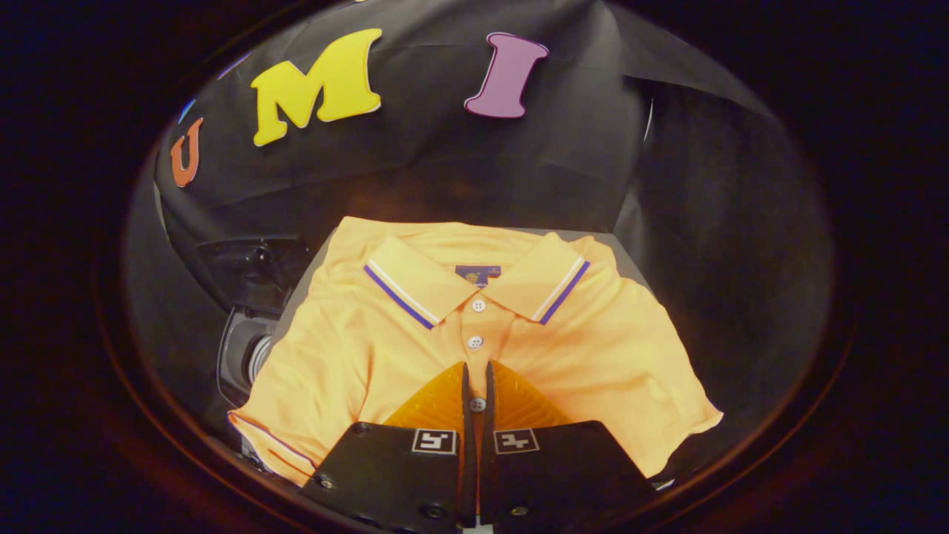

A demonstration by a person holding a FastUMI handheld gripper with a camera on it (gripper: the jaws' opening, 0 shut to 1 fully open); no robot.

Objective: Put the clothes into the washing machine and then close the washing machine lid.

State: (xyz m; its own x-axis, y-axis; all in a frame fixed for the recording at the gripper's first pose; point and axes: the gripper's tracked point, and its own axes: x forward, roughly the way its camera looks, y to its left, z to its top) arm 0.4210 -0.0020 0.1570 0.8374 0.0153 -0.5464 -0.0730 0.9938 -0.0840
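An orange polo shirt with a blue-and-white trimmed collar lies spread flat, buttons up, on a grey table. My gripper is low over the shirt's button placket, its fingers almost together with only a thin slit between them. A shirt button shows in that slit. The cloth lies smooth around the tips, with no fold drawn up between them. Left of the shirt, beyond its sleeve, stands the small dark washing machine, its lid raised and its round opening partly hidden by the sleeve.
The grey table shows as a narrow strip behind the shirt's right shoulder. Black cloth walls close in behind and on the right.
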